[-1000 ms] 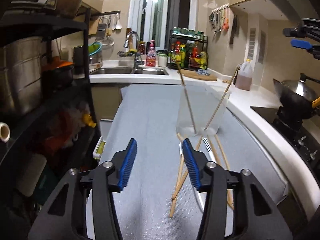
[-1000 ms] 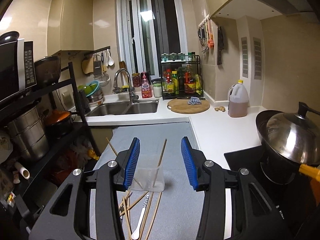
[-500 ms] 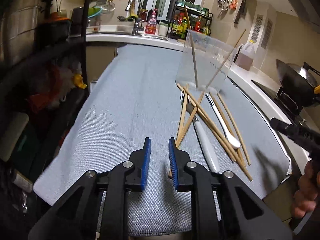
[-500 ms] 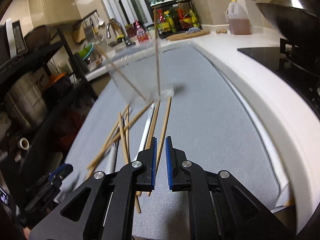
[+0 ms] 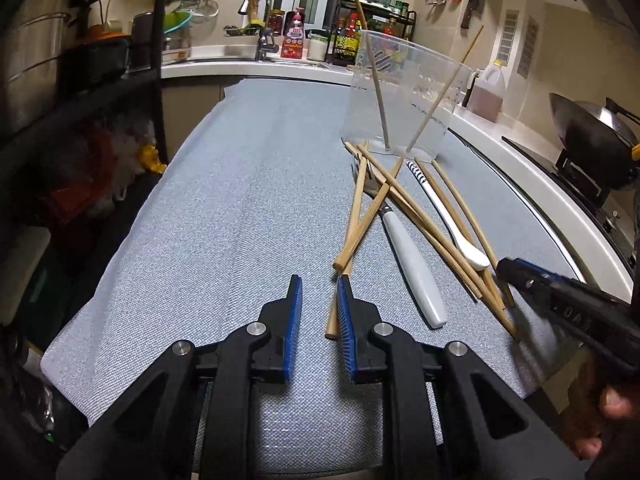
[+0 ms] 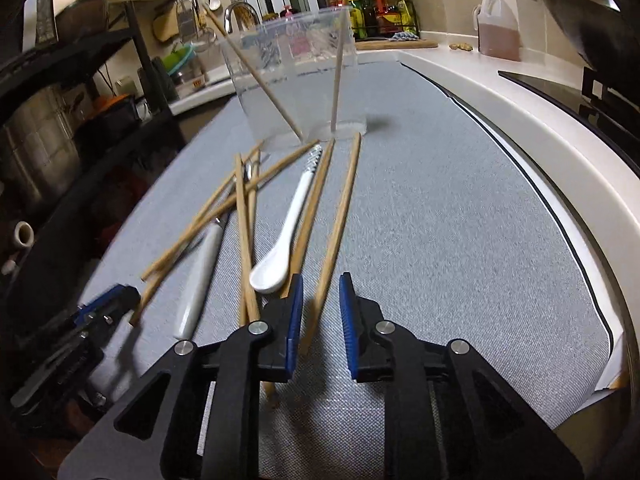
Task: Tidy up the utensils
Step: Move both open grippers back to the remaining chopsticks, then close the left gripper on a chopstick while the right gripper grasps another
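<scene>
We're low over the grey mat (image 5: 224, 208) with the left gripper (image 5: 319, 284), its blue pads a narrow gap apart with nothing gripped; the near end of one chopstick (image 5: 333, 320) lies just outside the right-hand pad. Over on the right gripper (image 6: 319, 284), the jaws have just eased open a touch, and a chopstick (image 6: 336, 224) runs straight into the gap between them, though neither pad presses on it. Just beyond lie the white spoon (image 6: 280, 248) and the white-handled fork (image 6: 200, 276), tangled with the loose chopsticks (image 5: 404, 200) on the mat. Behind the heap stands the clear cup (image 6: 296, 76), upright, two chopsticks already leaning inside it.

Only the left view gives us the person's hand (image 5: 596, 404) gripping the right tool's handle, low at the edge, and the wok (image 5: 592, 136) on the stove. The right view alone shows the left tool's blue tips hovering at the pile's near edge, plus the oil jug (image 6: 498, 28) on the counter.
</scene>
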The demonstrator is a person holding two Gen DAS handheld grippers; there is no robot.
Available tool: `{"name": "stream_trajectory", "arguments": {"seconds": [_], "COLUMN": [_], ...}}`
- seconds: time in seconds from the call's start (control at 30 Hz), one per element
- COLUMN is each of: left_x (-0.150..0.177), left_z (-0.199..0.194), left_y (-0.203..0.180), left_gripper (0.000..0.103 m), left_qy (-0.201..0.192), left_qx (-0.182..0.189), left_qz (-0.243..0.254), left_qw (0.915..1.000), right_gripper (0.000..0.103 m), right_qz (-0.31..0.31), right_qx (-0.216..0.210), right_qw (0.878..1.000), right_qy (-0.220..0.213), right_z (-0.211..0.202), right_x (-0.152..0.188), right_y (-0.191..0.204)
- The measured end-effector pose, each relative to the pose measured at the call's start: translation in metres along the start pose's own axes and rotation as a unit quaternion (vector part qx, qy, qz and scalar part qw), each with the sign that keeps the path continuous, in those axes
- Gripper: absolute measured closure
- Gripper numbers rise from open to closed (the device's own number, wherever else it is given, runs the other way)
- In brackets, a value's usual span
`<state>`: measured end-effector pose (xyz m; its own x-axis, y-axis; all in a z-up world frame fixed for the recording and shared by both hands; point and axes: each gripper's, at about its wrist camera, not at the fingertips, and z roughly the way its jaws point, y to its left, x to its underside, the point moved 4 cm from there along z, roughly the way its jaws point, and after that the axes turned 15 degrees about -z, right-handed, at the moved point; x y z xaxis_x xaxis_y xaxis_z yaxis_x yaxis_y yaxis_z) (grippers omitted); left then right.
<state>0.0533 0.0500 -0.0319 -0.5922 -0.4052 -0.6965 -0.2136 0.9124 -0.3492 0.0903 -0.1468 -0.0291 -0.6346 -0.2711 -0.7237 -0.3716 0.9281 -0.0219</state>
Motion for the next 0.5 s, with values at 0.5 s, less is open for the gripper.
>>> {"name": "stream_trajectory", "arguments": {"seconds": [0.5], "left_x": [0.010], "left_z": [0.000], "left_y": [-0.016], "left_gripper": [0.095], "left_qy": [-0.009], "left_qx": [-0.011], "left_qz": [0.041], "left_qw": [0.9991], "right_gripper": [0.098], "right_qz": [-0.017], "right_qx": [0.070], "right_qw": [0.997], "right_qy": [-0.012], "right_z": [-0.013], "right_x": [0.012], "right_y": [-0.014]}}
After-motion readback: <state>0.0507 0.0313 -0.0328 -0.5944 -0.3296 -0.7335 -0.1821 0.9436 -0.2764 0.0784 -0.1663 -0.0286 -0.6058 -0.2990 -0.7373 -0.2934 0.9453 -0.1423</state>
